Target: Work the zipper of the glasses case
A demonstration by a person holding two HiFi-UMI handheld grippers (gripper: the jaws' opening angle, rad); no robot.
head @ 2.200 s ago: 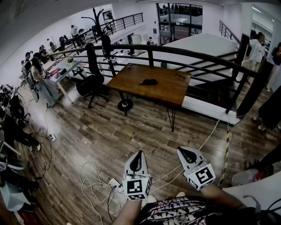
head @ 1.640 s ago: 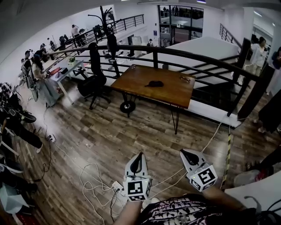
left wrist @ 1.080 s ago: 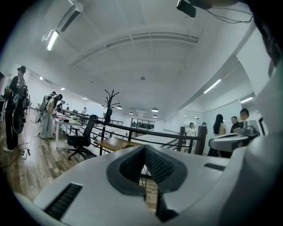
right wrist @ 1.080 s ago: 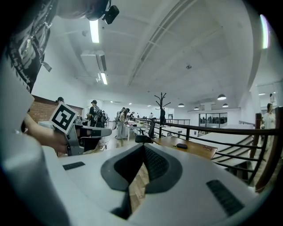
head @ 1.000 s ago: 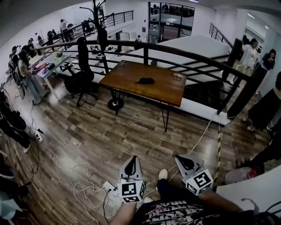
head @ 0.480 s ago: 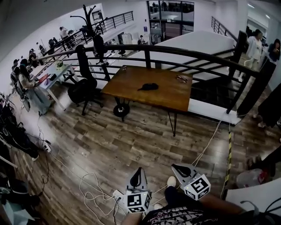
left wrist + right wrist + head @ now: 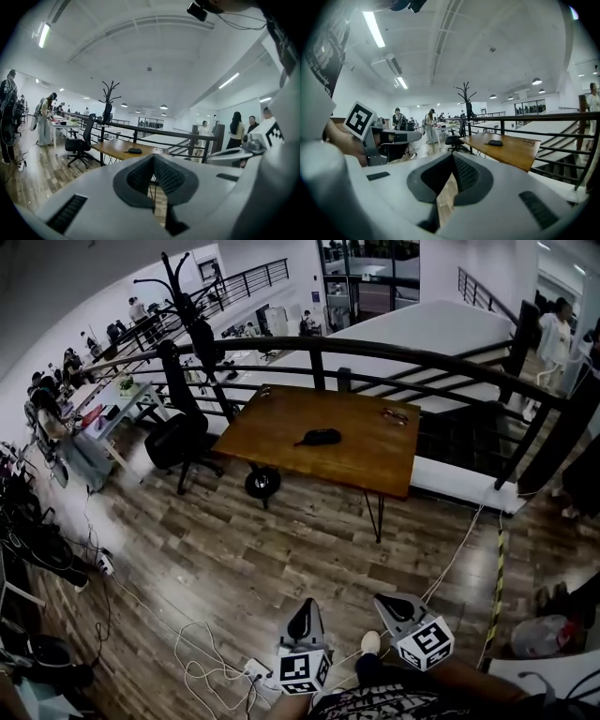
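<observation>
You hold both pairs of tongs low in front of you, side by side and well short of the worktop. Your left tongs (image 7: 304,607) are closed tip to tip with nothing between them. Your right tongs (image 7: 382,599) are pressed together in the same way and are also empty. Each carries its white cube with a black square marker. The small black oval glasses case (image 7: 319,437) lies near the middle of the brown wooden worktop (image 7: 281,427), well apart from both tongs, with the wood-plank floor (image 7: 234,531) between you and it. In the left gripper view the case sits just above and left of the closed tips; in the right gripper view it sits above and to their right. What looks like a pair of spectacles (image 7: 395,415) lies towards the worktop's far right corner, apart from the case. A black metal railing (image 7: 422,354) runs behind the worktop, and a black office chair (image 7: 183,437) stands at its left end. White cables (image 7: 202,667) trail on the floor just left of your left tongs.
</observation>
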